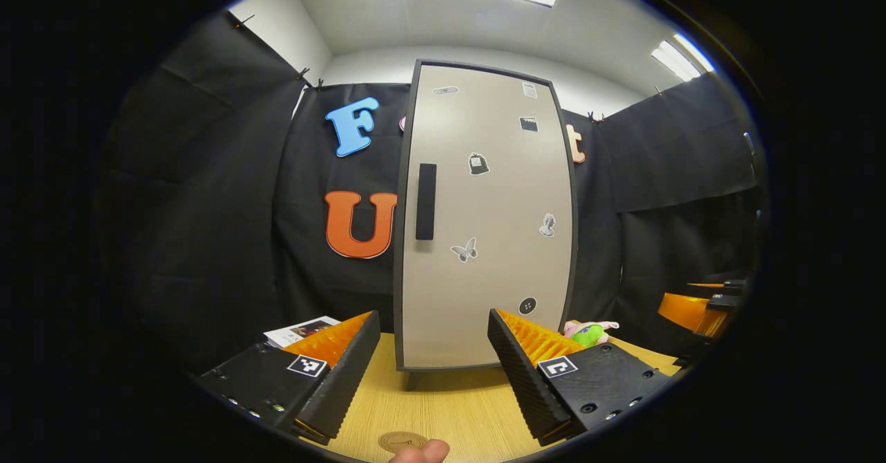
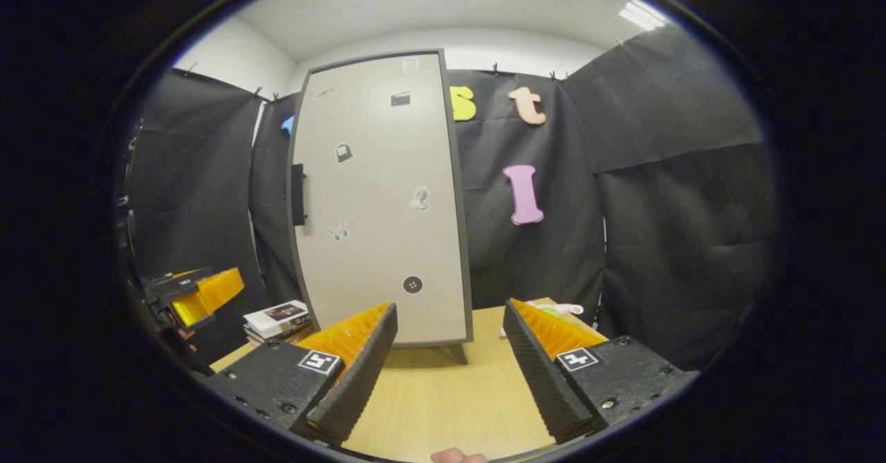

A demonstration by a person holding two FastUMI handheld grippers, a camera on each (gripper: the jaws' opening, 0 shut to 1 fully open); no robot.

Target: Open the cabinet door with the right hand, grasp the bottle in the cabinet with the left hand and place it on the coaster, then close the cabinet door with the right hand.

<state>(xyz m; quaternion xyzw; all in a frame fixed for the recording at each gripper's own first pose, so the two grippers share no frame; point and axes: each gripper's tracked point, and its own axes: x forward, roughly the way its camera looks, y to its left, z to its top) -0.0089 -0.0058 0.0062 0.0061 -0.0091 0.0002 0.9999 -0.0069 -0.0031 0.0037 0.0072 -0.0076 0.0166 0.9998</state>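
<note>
We're at step 1, and nothing has been opened: the cabinet door (image 1: 484, 214) sits flush and shut, so the bottle, going by the task, is somewhere behind it and hidden from us.

Starting at the left of the left gripper view, a stack of booklets (image 1: 301, 330) lies on the desk (image 1: 443, 407) near the cabinet's left corner. The left tool (image 1: 434, 356) hangs released, jaws wide apart with nothing between them, aimed at the door's lower half. Just below it, at the desk's near edge, we spot the round coaster (image 1: 403, 441). The dark vertical handle (image 1: 426, 201) runs along the door's left edge. Right of the cabinet, a small green and pink toy (image 1: 588, 331) lies on the desk.

Over in the right gripper view, the right tool (image 2: 450, 349) is released too, facing the door's lower right. We reckon it must travel left and up to that handle (image 2: 298, 194), then pull. The bare desk in front looks roomy enough for the swing.
</note>
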